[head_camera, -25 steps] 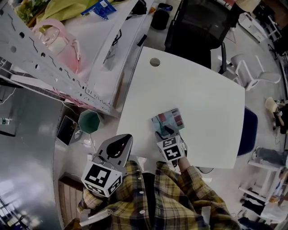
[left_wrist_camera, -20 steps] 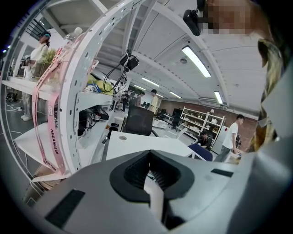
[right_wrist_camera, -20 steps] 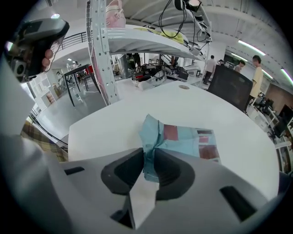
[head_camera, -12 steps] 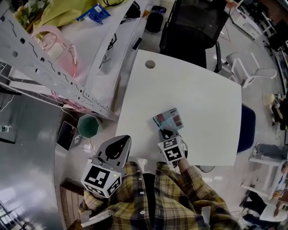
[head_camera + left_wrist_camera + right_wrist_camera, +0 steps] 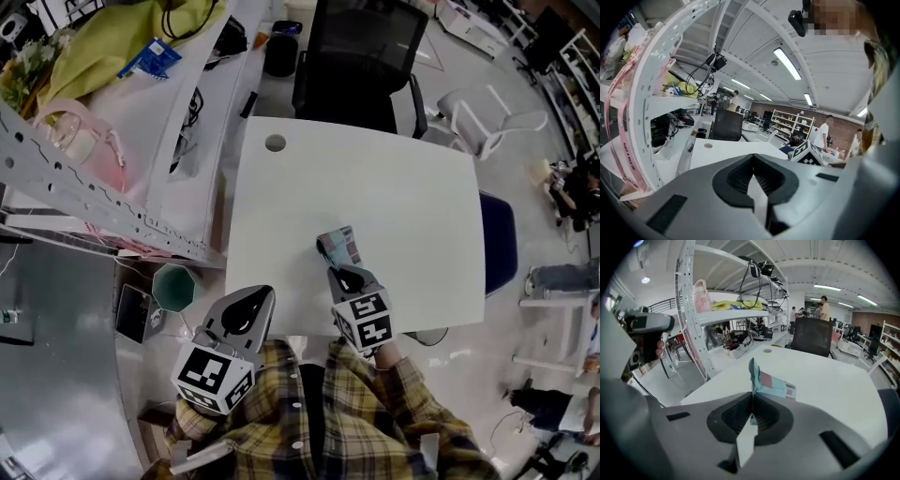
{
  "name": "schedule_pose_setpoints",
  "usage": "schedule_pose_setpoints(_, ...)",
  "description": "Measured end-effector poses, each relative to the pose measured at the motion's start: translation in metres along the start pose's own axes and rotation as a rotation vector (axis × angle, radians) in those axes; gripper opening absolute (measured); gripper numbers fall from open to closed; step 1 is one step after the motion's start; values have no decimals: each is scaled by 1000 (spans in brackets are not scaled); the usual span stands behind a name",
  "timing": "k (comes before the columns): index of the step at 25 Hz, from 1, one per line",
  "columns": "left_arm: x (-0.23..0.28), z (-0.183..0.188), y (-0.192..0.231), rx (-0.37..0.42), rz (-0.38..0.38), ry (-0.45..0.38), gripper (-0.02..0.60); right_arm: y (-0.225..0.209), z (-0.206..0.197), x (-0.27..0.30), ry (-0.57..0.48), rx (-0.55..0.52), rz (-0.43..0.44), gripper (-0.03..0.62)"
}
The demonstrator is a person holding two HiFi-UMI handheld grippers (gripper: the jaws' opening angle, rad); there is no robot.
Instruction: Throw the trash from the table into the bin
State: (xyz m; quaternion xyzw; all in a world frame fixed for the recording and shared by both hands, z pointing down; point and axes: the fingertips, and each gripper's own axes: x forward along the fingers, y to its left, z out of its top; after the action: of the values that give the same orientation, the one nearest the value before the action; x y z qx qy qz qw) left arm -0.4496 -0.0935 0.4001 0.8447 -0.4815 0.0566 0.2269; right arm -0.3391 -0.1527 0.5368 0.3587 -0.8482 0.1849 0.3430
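**Wrapper off the table, bin next**

We have just pinched the crumpled teal-and-pink paper wrapper (image 5: 339,247) in the right gripper (image 5: 339,272). A second ago it lay flat on the white square table (image 5: 403,197) in front of open jaws. Now the jaws are closed tight on its near edge, and it stands up off the tabletop in the right gripper view (image 5: 771,384). We judge the pick-up done and the carry still to come.

The left gripper (image 5: 251,309) hangs off the table's left edge with its jaws together and nothing between them. The small green eight-sided bin (image 5: 175,286) stands on the floor just left of the table, near that idle gripper. The wrapper must cross the table's edge to reach it. The thin paper is held only by one edge, so we expect it to flap on the way.

The tabletop is bare apart from a round cable hole (image 5: 276,142). A black office chair (image 5: 352,66) sits at its far side. A white perforated metal shelf rack (image 5: 84,197) with a pink bag (image 5: 80,136) and yellow-green cloth (image 5: 122,37) runs along the left, over a glossy grey floor (image 5: 56,356).
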Motion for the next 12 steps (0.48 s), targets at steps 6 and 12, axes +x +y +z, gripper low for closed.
schedule_pose_setpoints(6, 26, 7, -27, 43, -120, 26, 8, -18, 17, -45, -117, 78, -77, 2)
schedule_pose_setpoints(12, 50, 9, -69, 89, -225, 59, 8, -39, 7, -79, -158, 135, -133, 2)
